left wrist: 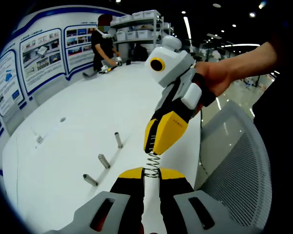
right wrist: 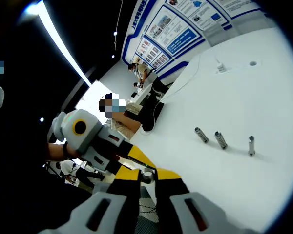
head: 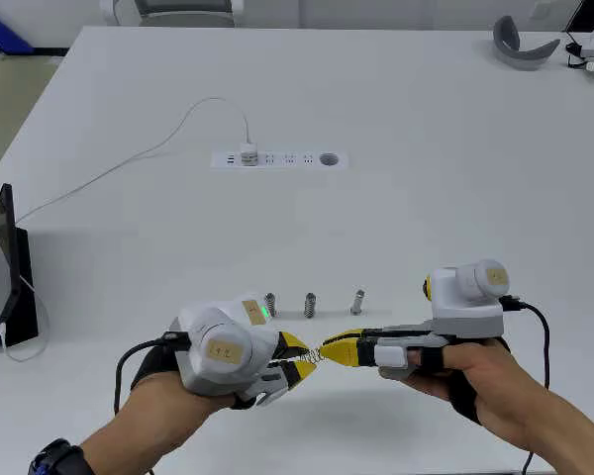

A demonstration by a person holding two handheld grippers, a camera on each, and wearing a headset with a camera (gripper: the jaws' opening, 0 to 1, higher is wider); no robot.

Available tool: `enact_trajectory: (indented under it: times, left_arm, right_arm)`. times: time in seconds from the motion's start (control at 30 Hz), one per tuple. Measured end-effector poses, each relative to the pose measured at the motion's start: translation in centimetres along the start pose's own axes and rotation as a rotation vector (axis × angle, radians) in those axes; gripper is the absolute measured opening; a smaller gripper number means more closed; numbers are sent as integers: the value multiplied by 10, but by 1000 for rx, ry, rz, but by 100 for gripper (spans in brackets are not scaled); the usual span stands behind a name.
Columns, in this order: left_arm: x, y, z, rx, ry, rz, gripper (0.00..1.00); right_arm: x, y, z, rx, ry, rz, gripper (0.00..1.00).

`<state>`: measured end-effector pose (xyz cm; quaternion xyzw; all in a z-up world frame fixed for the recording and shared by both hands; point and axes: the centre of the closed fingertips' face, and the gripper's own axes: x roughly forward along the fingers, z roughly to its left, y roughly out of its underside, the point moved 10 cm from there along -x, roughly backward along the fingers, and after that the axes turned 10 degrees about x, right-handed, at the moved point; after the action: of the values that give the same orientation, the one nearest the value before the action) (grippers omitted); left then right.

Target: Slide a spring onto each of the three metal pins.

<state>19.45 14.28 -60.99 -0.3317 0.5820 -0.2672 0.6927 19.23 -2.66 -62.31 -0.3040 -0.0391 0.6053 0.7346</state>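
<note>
Spring: in the air over the near surface, spanning both grippers.
Left gripper: fingers closed on 1 end.
Right gripper: fingers closed on the other end.
Bare pin: rightmost of 3; the sprung pins stand to its left.
Technique: let 1 grip go, keep the spring in line with the pin, and lower it squarely.

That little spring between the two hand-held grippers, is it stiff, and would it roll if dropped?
The spring looks thin-wired with open coils, so probably bendy and light. Being round, it would likely roll on the smooth table.
</note>
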Motion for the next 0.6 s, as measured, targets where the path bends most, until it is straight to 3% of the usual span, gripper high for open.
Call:
enact_trajectory:
  times: [0.13, 0.37, 0.6]
  left_arm:
    - [-1, -1, 2, -6, 25, -21, 10]
    - [-3, -9, 10, -27, 92, -105, 10]
    - [-3, -20, 18, 1, 138, -169, 10]
  right_arm:
    - [-3, -4, 5, -58, 18, 49, 12]
    - [-9, -24, 24, -276, 64, 185, 12]
    - [-14, -42, 40, -498, 98, 329, 12]
